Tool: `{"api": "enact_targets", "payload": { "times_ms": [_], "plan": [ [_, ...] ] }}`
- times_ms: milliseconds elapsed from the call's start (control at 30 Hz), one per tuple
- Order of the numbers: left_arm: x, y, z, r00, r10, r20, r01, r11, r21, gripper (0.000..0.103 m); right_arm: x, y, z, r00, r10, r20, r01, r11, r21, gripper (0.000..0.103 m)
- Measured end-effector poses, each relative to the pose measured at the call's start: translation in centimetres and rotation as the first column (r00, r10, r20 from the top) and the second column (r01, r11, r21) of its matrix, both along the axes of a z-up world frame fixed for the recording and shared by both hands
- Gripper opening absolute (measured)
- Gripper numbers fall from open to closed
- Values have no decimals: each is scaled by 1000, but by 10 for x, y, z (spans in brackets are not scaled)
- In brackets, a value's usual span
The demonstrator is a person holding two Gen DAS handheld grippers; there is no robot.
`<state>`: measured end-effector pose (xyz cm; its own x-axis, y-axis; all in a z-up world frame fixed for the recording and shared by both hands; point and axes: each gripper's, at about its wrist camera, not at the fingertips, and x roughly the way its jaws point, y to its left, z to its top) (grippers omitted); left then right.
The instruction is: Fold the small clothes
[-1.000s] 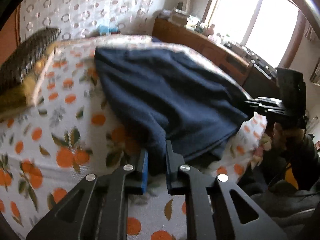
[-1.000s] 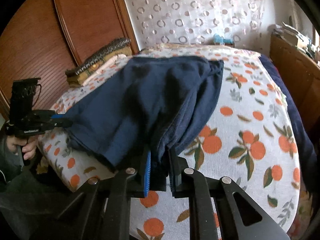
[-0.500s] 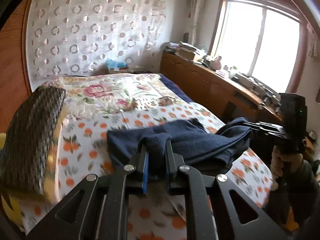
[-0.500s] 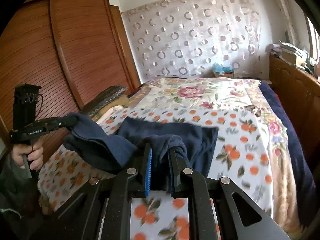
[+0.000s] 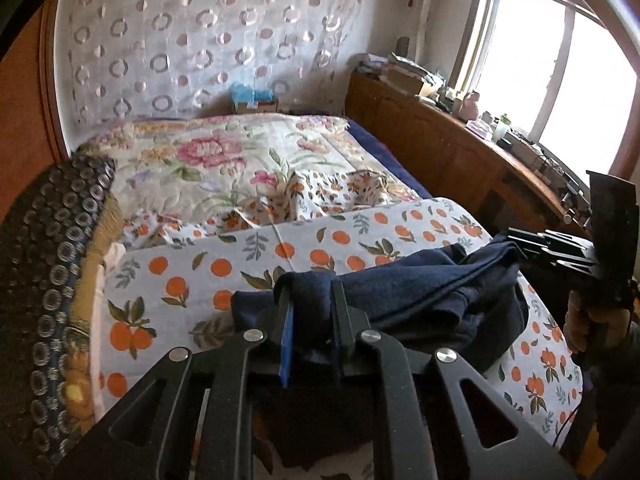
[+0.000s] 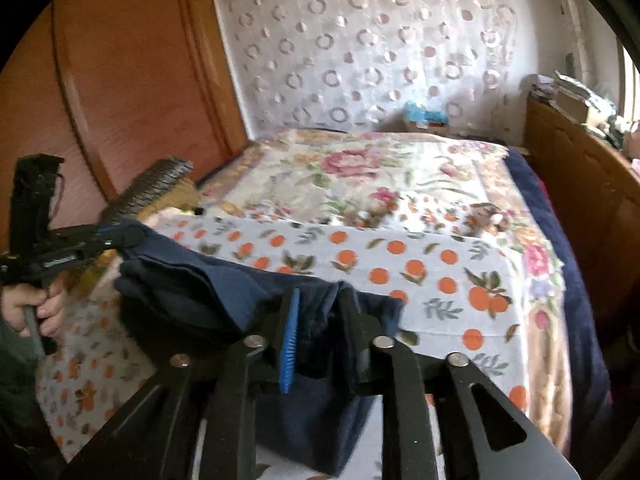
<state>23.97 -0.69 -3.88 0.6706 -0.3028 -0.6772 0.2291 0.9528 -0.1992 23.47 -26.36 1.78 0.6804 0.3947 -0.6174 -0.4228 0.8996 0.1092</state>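
Left wrist view: both grippers' jaws, opening, hold the navy garment [image 5: 420, 292] bunched at the bed's [image 5: 400, 232] near edge.

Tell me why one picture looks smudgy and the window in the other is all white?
Right wrist view: the orange-print sheet and flowered quilt are smeared by motion blur, though the right claw stays fairly sharp. Left wrist view: mostly crisp, but daylight blows the window out to plain white, and the fisheye lens bends the room's edges into curves.
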Motion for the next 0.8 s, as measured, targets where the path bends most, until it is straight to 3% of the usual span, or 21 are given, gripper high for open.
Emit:
{"api": "enact_targets", "payload": {
  "times_ms": [33, 100, 167, 300, 400, 700, 800],
  "plan": [
    [1, 1, -1, 1000, -5, 2, 5, 1000, 1, 21, 0, 1, 3, 1000, -1, 5, 1, 1000, -6, 30],
    [-1, 0, 1, 1000, -2, 20, 2, 1000, 21, 38, -1, 1, 7, 1000, -2, 18, 2, 1000, -14, 35],
    [-4, 3, 5, 999, -12, 38, 12, 1000, 8, 48, -6, -1, 10, 1000, -8, 29, 9, 1000, -20, 46],
    [-12, 9, 7, 998, -32, 47, 32, 1000, 1, 70, -14, -8, 9, 1000, 1, 25, -1, 1000, -1, 48],
    [-16, 12, 2, 999, -34, 41, 34, 999, 6, 71, -11, -8, -1, 999, 17, 32, -17, 1000, -20, 50],
    [6, 16, -27, 999, 10, -44, -9, 999, 32, 71, 28, 4, -20, 997, 22, -71, -25, 999, -37, 51],
    [13, 17, -36, 997, 16, -72, -14, 999, 33, 71, 34, 6, -22, 996, 2, -90, -5, 999, -37, 67]
  ]
}}
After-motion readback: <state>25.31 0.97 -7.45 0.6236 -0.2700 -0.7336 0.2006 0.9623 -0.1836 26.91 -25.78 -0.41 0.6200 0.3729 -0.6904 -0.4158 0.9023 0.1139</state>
